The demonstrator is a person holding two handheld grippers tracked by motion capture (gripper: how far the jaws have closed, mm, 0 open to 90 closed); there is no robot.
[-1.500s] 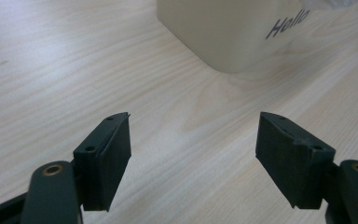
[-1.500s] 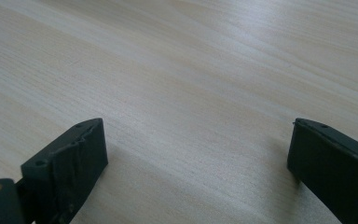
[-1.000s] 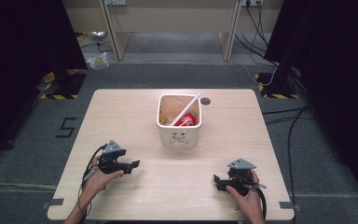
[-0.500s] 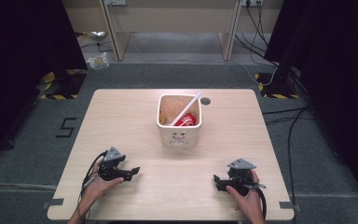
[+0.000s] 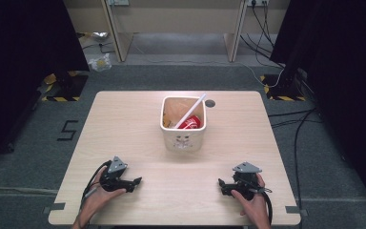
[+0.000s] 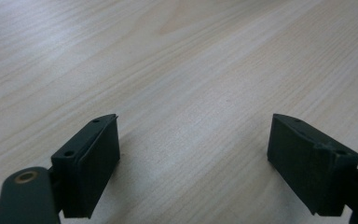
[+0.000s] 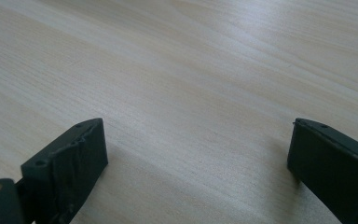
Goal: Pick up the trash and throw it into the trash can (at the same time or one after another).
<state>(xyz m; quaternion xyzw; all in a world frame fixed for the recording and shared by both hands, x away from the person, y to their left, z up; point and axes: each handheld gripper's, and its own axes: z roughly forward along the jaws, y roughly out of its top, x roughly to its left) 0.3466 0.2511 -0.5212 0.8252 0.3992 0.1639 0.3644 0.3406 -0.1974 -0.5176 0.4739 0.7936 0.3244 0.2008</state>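
Observation:
A white square bin [image 5: 184, 137] stands on the wooden table [image 5: 124, 124] at its middle back. Inside it lie a red can [image 5: 190, 123], a white straw [image 5: 190, 110] that leans over the rim, and brown paper [image 5: 174, 109]. My left gripper [image 5: 134, 182] rests low on the table near the front left, held by a hand. Its jaws stand wide apart over bare wood, fingers [image 6: 91, 163] empty. My right gripper [image 5: 222, 185] rests near the front right, jaws likewise wide apart with nothing between its fingers [image 7: 72, 170].
A round cable hole [image 5: 210, 103] sits in the tabletop just right of the bin. Beyond the table are desk legs [image 5: 116, 33], cables [image 5: 286, 119] on the grey floor and a crumpled bag [image 5: 98, 62]. Black curtains hang at both sides.
My left gripper has drawn back toward the front edge and dropped lower onto the table. The right gripper has barely shifted.

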